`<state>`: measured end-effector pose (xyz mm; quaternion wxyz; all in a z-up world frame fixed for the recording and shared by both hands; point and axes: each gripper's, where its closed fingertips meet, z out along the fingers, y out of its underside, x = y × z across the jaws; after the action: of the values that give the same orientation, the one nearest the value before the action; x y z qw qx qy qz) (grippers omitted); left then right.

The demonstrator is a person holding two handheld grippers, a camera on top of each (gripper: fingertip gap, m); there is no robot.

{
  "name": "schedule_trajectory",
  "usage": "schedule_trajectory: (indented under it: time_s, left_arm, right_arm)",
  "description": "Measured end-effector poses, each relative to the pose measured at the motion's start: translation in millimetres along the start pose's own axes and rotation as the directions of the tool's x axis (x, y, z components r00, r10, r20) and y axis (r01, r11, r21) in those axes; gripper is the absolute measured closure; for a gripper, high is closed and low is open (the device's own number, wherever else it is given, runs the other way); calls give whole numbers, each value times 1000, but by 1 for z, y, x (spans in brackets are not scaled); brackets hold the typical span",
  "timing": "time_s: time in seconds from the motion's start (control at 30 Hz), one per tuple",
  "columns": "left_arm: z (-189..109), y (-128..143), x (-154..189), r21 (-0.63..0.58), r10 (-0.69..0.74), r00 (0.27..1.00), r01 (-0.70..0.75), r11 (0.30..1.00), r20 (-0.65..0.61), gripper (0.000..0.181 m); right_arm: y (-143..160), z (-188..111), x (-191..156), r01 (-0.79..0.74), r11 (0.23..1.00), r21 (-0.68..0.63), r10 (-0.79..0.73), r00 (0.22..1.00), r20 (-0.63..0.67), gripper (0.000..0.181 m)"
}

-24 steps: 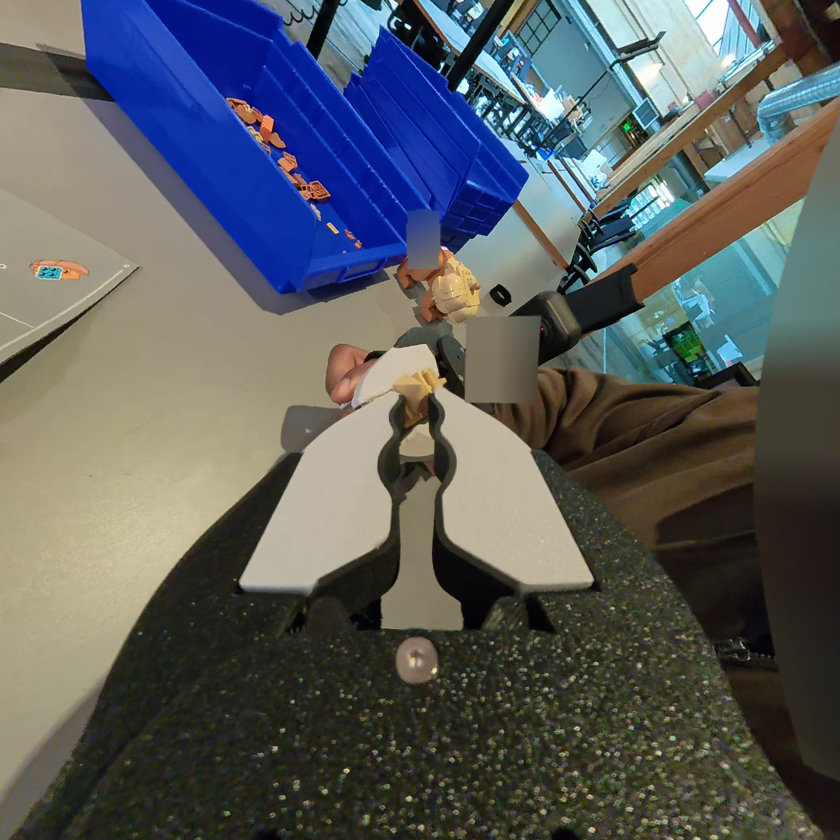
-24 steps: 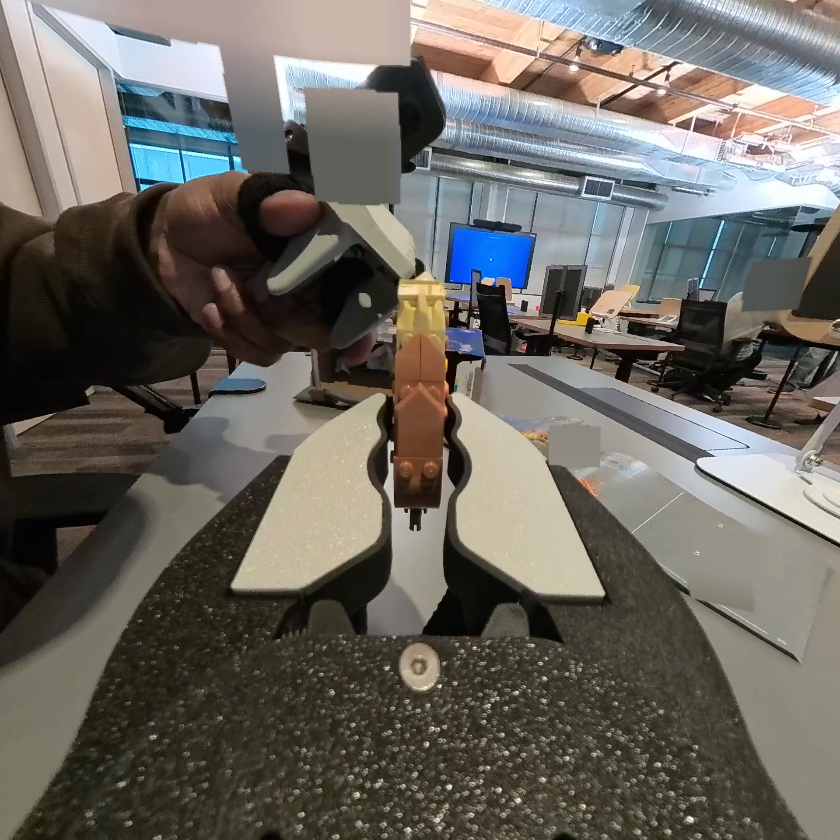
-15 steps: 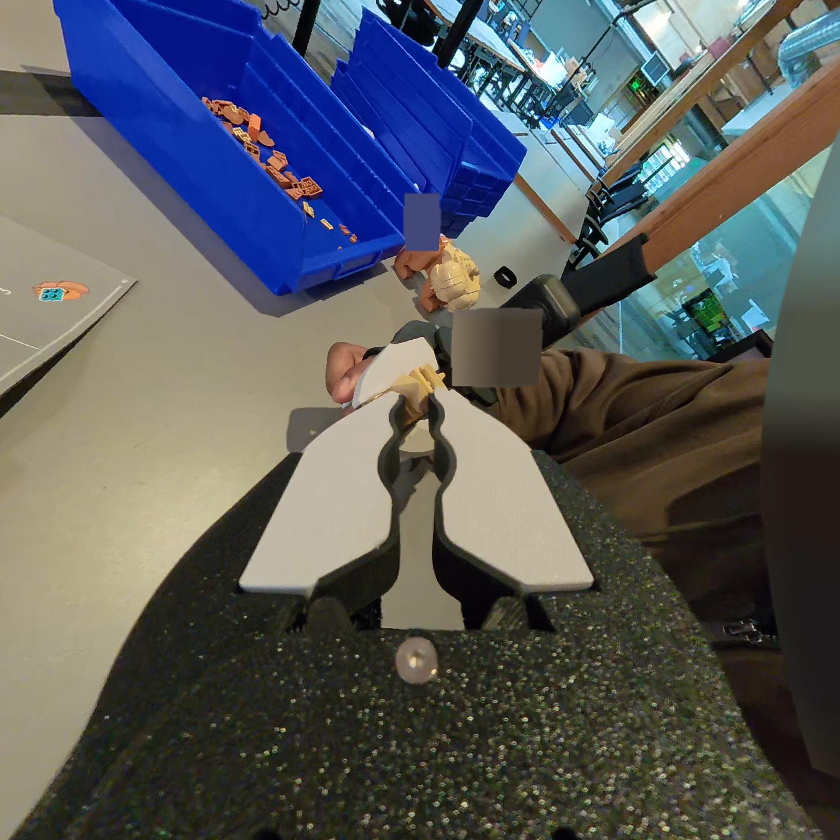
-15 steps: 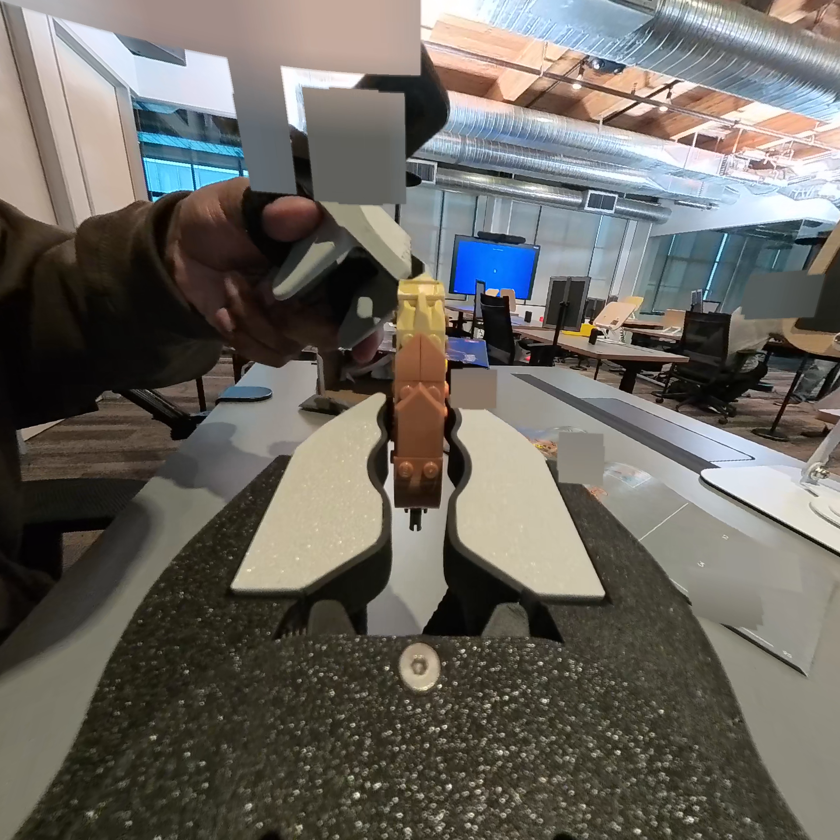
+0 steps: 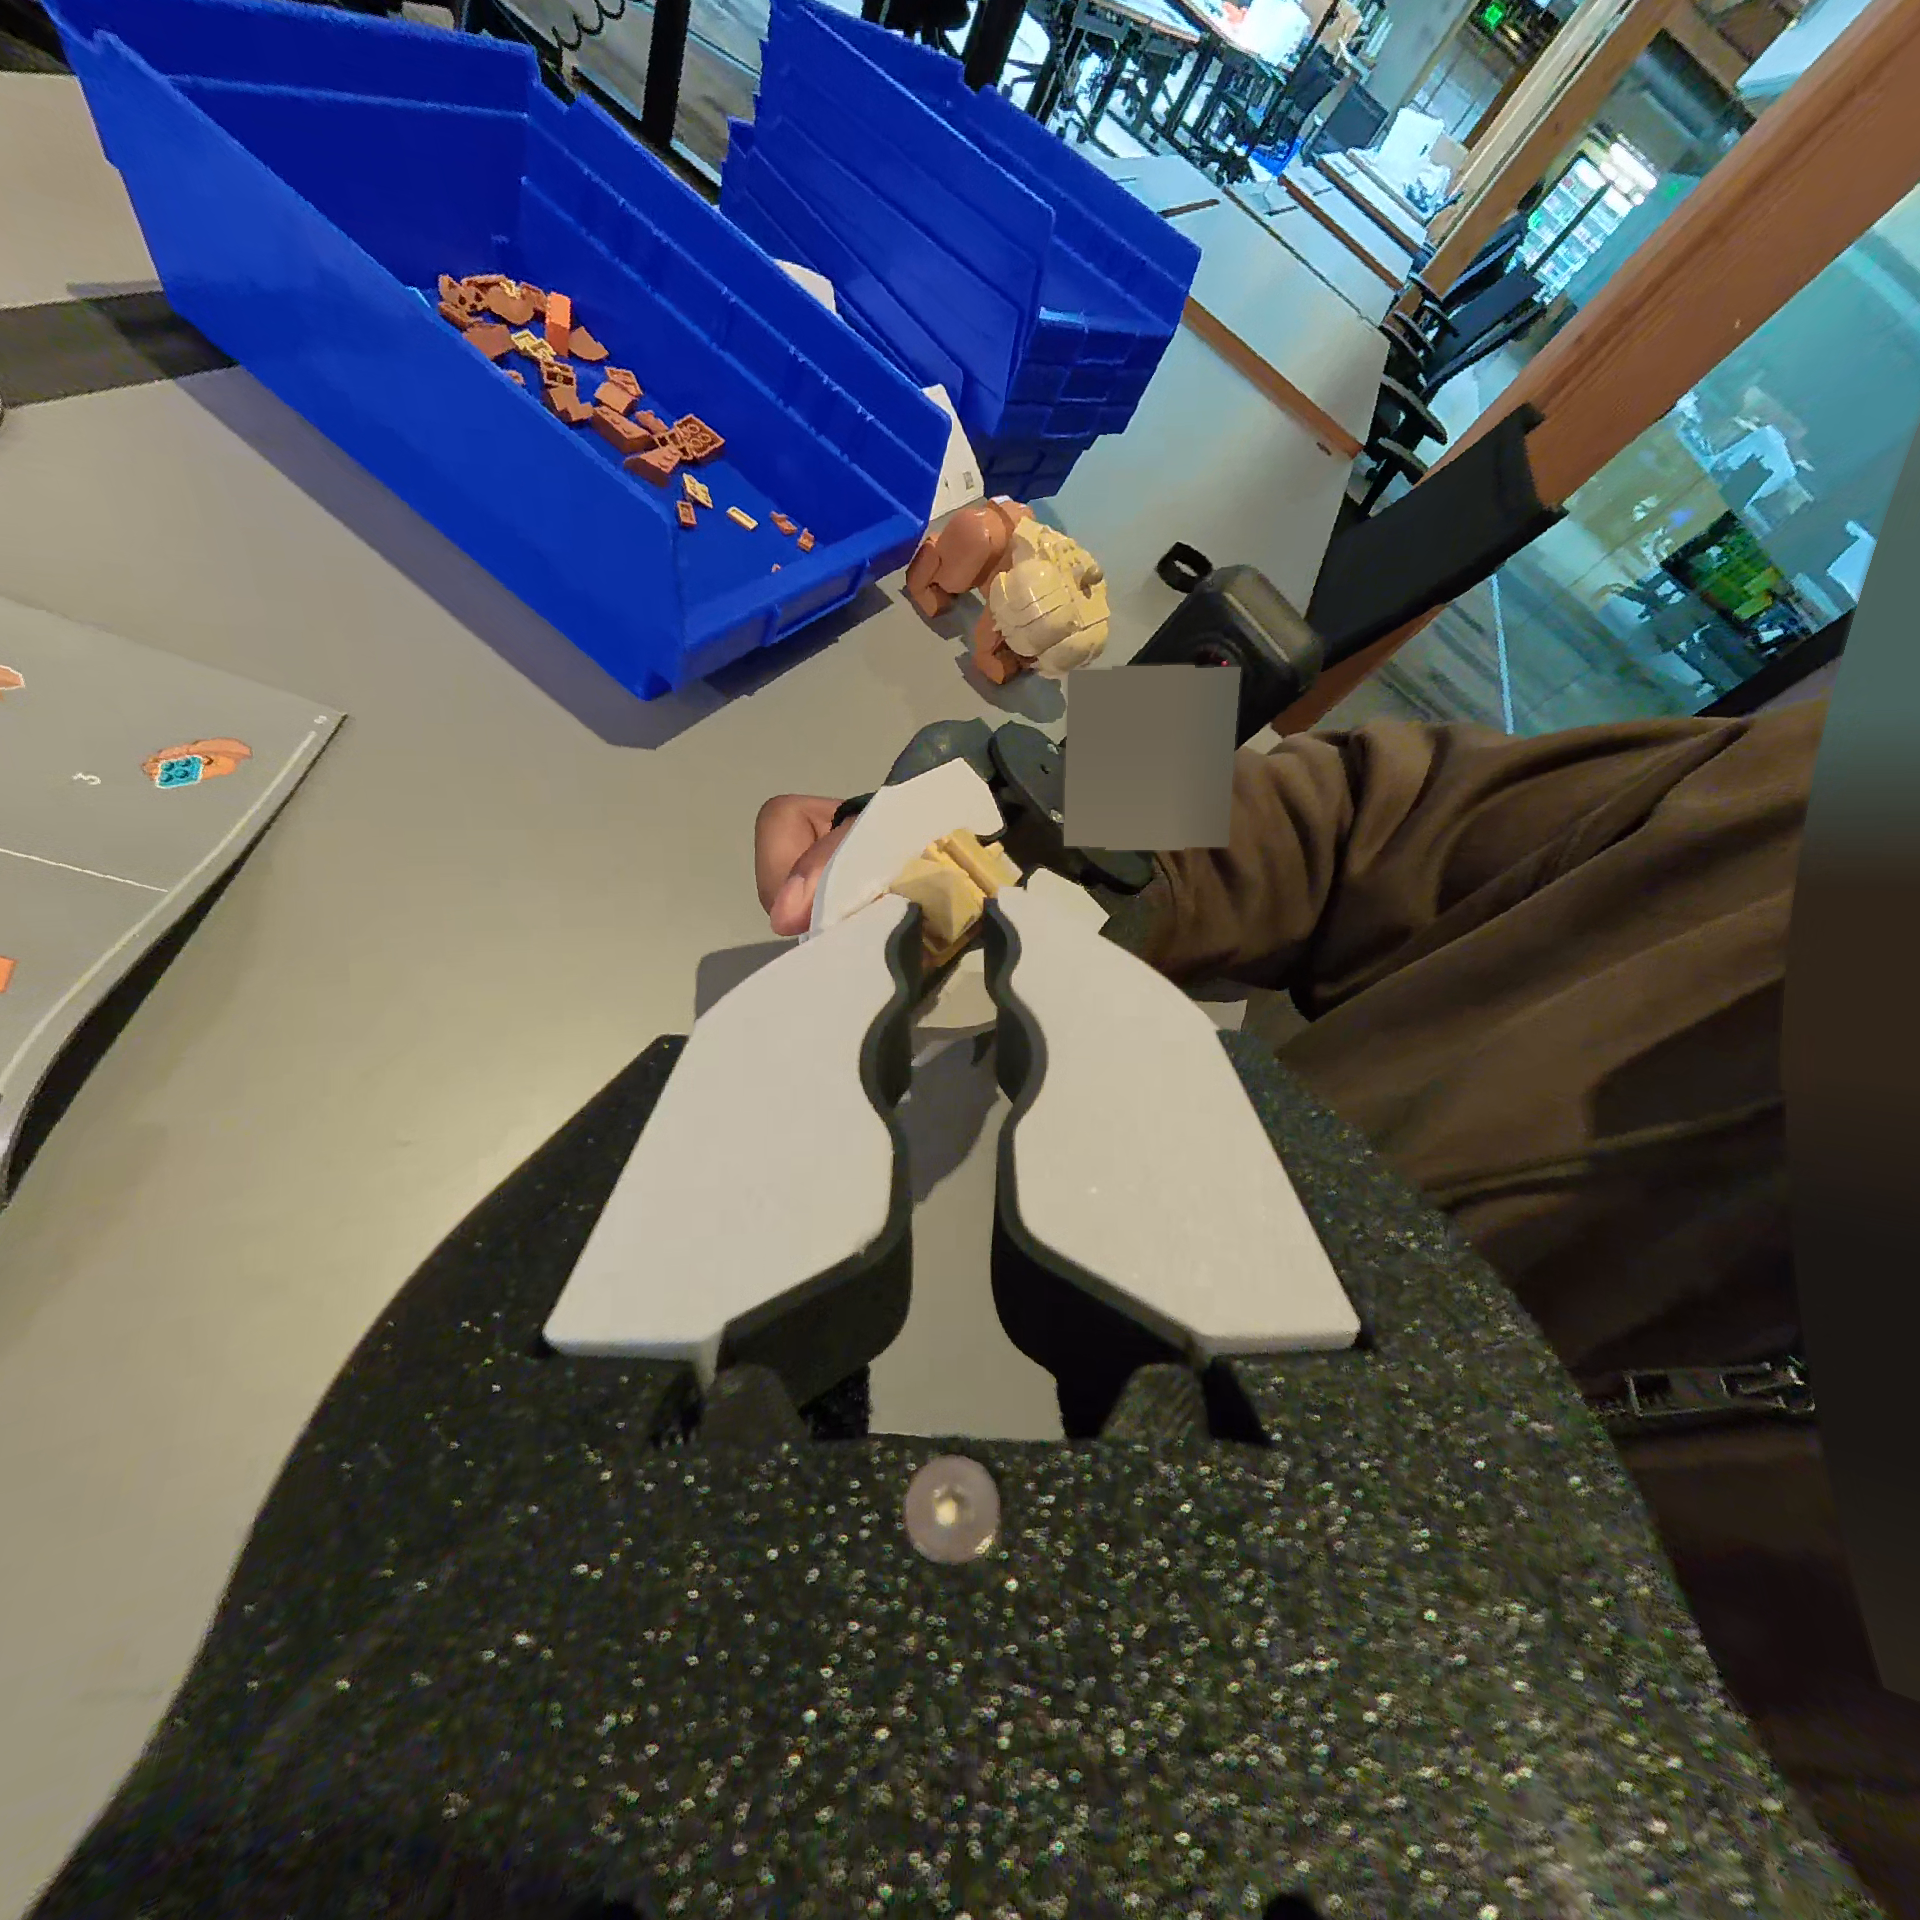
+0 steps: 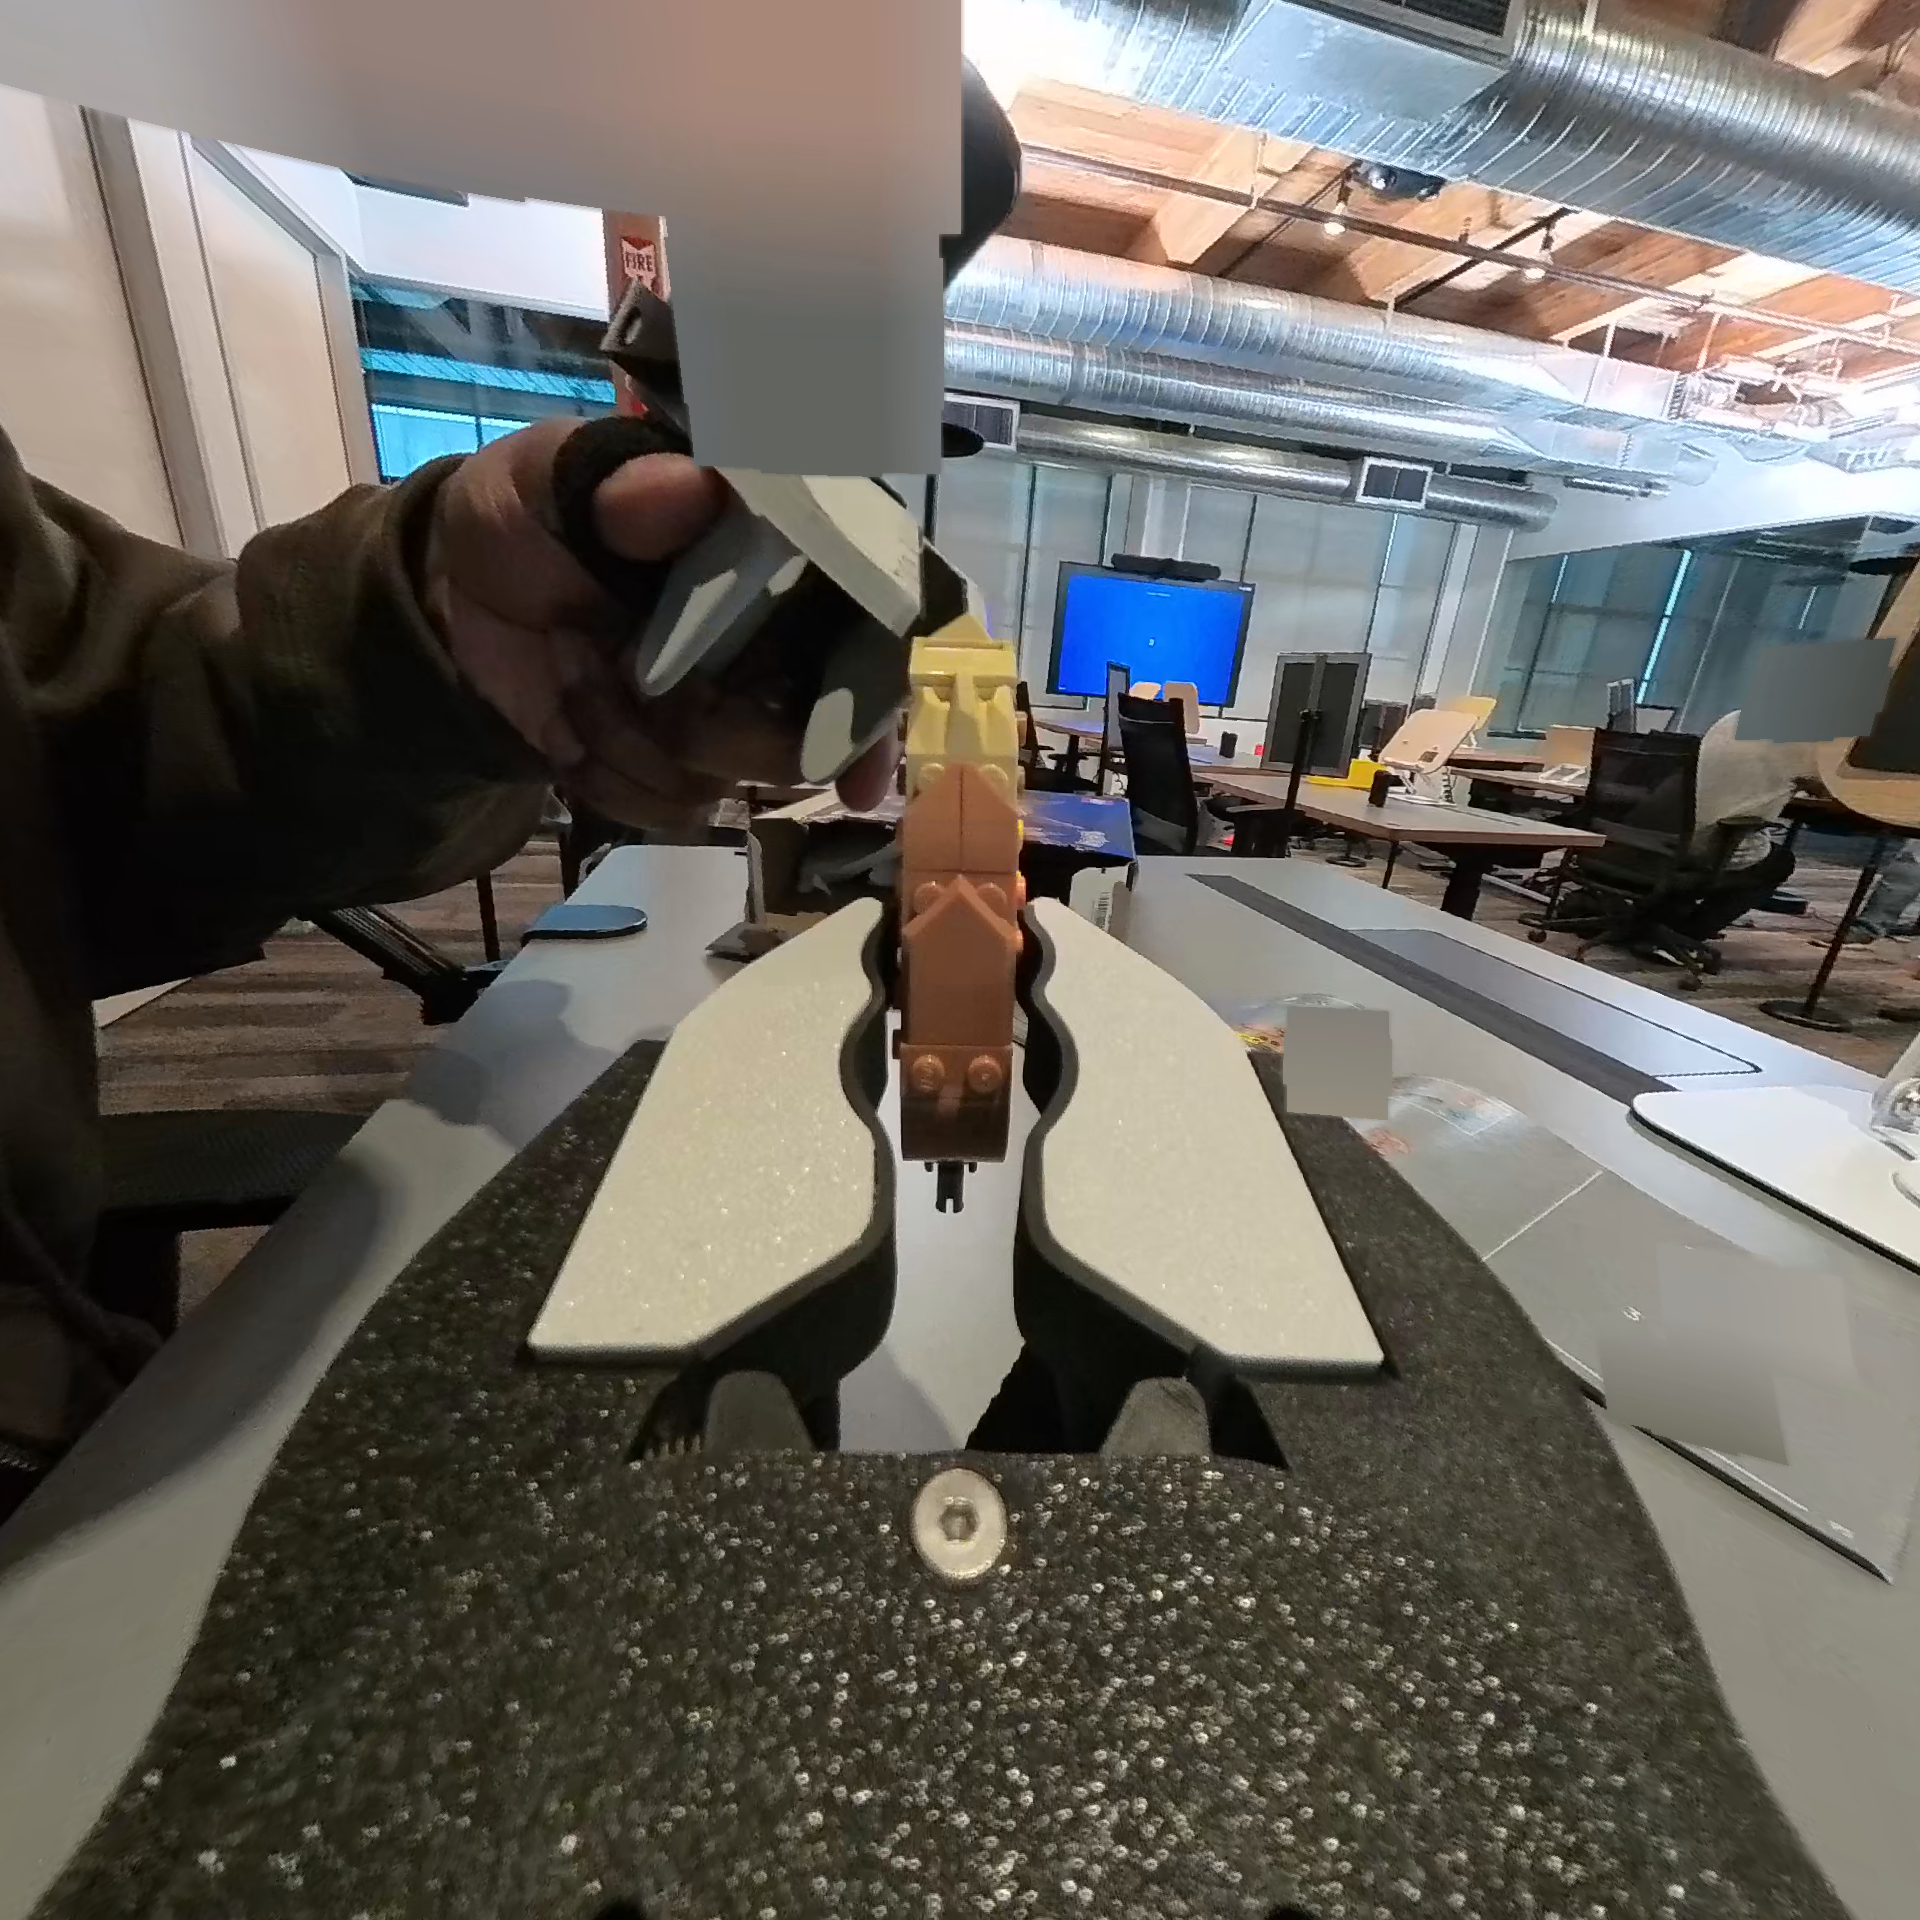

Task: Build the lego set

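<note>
The right gripper (image 6: 956,925) pinches a brown and tan lego assembly (image 6: 958,935) between its two grey fingers, the piece standing upright with its tan end on top and a small black pin showing under its brown end. The left gripper (image 5: 951,920) has its tips closed on the tan end of that same assembly (image 5: 951,883); in the right wrist view it reaches in from the upper left (image 6: 831,665), with a hand (image 6: 582,665) wrapped around it, and meets the tan top. Both grippers and the assembly are held above the grey table (image 5: 364,987).

Taking the assembly as the landmark: beyond it on the table lies a second brown and tan lego figure (image 5: 1023,597). Farther beyond and to the left sits a blue bin (image 5: 312,343) with loose brown lego pieces (image 5: 582,384) scattered on its floor, and another blue bin (image 5: 935,229) stands behind that. Well to the left lies an instruction sheet (image 5: 125,831). To the right is a brown sleeve (image 5: 1507,935).
</note>
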<state>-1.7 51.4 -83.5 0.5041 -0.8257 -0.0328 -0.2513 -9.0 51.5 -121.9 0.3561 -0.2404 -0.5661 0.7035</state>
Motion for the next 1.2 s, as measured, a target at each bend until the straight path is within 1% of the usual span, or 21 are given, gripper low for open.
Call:
schedule_trajectory:
  time_s: [0.37, 0.6, 0.8, 0.97, 1.1, 1.2]
  left_arm:
    - [0, 0, 2, -10, 41, 999, -41, 999, 6, 170]
    - [-1, -3, 1, 8, 58, 998, -58, 998, 7, 168]
    - [-2, -6, 1, 75, 164, 986, -161, 984, -40, 160]
    - [-2, -10, -10, 121, 276, 961, -271, 955, -24, 156]
    - [2, -12, -2, 146, 330, 941, -317, 937, -75, 156]
    - [7, -9, 2, 131, 369, 925, -357, 925, -88, 156]
  right_arm:
    - [-3, -1, 0, -14, 1000, 16, 14, 1000, 8, 160]
    - [-5, -2, 0, -45, 999, 30, 45, 999, 21, 160]
    - [-9, -4, 1, -134, 989, 63, 130, 990, 58, 160]
    - [-11, -5, 2, -175, 982, 73, 170, 983, 77, 160]
    - [-10, -5, 1, -182, 981, 70, 176, 981, 85, 160]
    - [-10, -5, 0, -187, 980, 70, 180, 979, 93, 160]
